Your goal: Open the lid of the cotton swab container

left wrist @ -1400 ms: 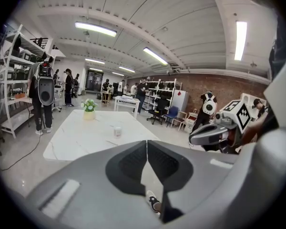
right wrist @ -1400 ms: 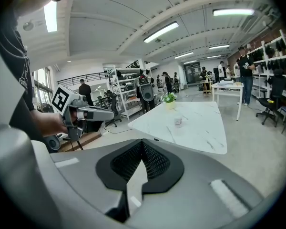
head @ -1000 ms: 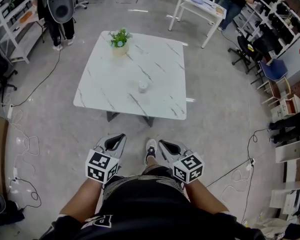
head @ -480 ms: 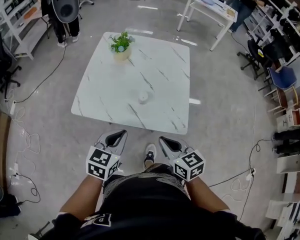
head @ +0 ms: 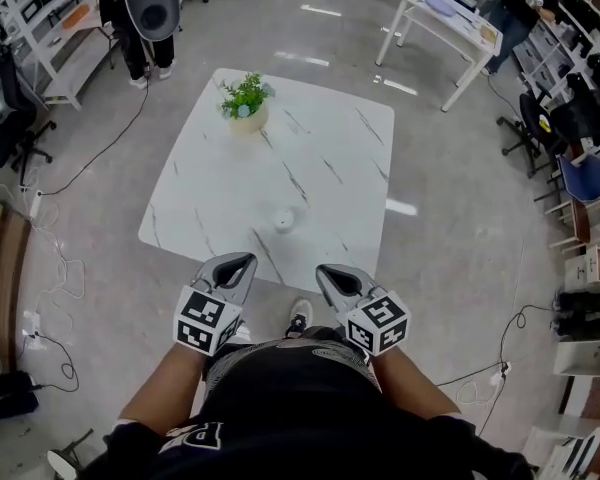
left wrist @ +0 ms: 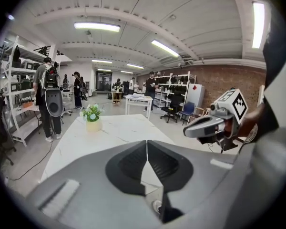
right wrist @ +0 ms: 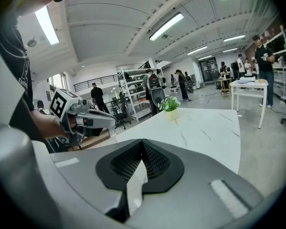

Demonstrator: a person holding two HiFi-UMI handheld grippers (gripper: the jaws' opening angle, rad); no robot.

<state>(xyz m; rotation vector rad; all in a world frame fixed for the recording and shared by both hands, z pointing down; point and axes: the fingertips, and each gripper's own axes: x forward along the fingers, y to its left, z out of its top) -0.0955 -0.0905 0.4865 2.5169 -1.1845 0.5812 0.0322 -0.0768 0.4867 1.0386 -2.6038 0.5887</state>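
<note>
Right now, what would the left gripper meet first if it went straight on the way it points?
Probably the marble table, near its front edge, though the left gripper may pass just above it; depth is unclear.

The small round white cotton swab container (head: 284, 221) sits on the white marble-topped table (head: 325, 168) near its front edge. The small potted green plant (head: 245, 103) stands behind it, at the far-left corner.

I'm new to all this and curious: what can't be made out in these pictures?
Cotton swab container, head view: too small to tell whether its lid is open.
Same container, gripper views: hidden behind the left gripper and right gripper bodies.
Person at top right, head view: cut off by the picture's edge.
</note>
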